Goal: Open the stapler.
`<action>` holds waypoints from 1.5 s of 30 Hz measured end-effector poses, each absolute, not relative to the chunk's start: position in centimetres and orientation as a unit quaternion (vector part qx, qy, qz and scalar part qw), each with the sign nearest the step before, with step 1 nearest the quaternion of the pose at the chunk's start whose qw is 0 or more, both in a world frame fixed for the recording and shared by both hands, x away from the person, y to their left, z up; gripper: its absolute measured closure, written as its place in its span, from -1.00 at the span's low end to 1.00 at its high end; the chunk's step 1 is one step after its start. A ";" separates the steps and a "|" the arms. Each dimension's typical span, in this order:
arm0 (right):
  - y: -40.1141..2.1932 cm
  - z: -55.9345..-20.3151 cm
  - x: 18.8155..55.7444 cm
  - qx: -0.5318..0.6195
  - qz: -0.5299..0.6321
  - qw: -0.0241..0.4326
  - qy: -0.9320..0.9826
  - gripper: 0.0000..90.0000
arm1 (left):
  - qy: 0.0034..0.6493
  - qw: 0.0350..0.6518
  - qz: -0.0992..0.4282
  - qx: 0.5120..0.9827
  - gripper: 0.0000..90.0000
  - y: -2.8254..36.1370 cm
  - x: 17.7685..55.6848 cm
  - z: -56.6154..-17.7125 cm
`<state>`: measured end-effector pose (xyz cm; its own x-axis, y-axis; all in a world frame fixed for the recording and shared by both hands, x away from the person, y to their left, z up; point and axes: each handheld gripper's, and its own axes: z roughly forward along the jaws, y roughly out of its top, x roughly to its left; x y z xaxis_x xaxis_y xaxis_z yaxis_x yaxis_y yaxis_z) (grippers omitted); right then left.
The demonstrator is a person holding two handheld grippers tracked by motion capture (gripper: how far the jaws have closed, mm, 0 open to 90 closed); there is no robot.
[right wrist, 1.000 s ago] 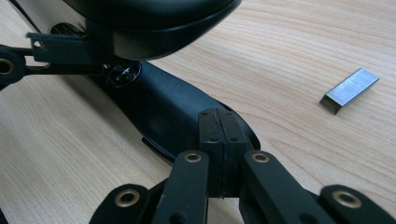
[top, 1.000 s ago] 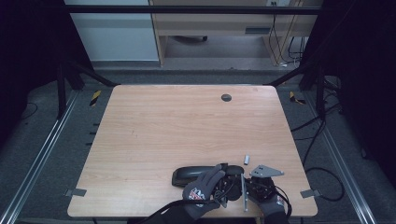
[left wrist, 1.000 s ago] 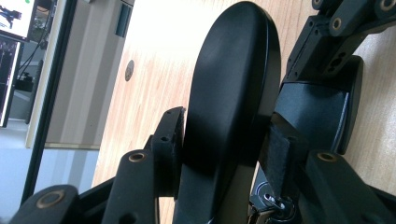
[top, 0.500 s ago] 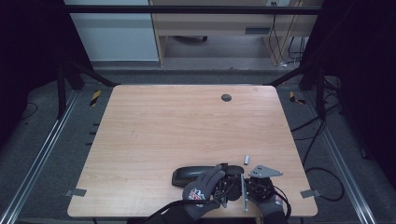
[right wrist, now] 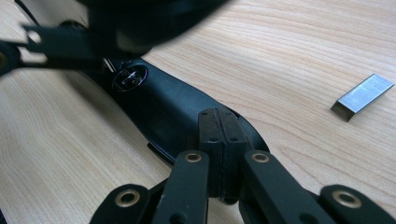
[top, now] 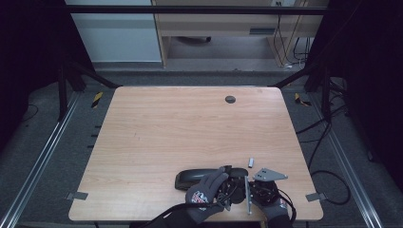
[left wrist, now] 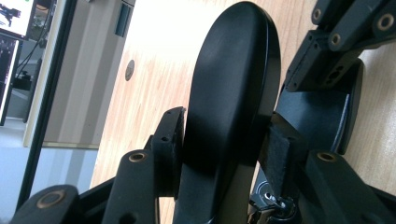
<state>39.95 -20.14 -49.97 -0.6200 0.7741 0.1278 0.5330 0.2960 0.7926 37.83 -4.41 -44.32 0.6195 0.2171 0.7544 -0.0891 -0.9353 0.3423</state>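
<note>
A: Stapler [top: 192, 176] spot?
B: I see it by the table's [top: 142, 142] near edge, staples [right wrist: 363, 96] beside it. My left gripper [left wrist: 224, 140] squeezes it. Right gripper [right wrist: 219, 135] jaws press together.

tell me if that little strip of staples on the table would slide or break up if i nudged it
The strip of staples looks like thin shiny metal lying flat on the smooth table, so it would probably slide rather than roll. It seems small and light. Being many staples stuck together, it may snap apart if pinched hard.
</note>
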 end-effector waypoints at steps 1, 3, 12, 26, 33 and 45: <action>-20.1 -50.0 39.9 0.413 0.427 0.141 0.793 1.00 | 0.037 0.179 0.435 0.882 0.21 -4.3 37.8 -44.2; -20.1 -50.0 39.9 0.411 0.424 0.143 0.794 1.00 | 0.039 0.178 0.434 0.882 0.21 -4.3 37.8 -44.0; -20.0 -49.9 39.9 0.412 0.423 0.145 0.794 1.00 | 0.049 0.189 0.434 0.879 0.22 -3.8 37.8 -43.3; -20.0 -49.9 39.9 0.414 0.423 0.144 0.793 1.00 | 0.074 0.215 0.430 0.874 0.24 -2.5 37.8 -41.5; -20.0 -49.9 39.9 0.417 0.425 0.142 0.791 1.00 | 0.083 0.226 0.429 0.871 0.25 -2.0 37.8 -40.9; -20.0 -49.9 39.9 0.415 0.424 0.143 0.792 1.00 | 0.104 0.250 0.423 0.865 0.26 -0.7 37.8 -39.7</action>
<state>39.89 -20.01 -49.92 -0.6150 0.7786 0.1246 0.5354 0.2963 0.7910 37.81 -0.66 -39.72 0.6197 0.3915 0.6802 -0.0319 -0.8534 0.5202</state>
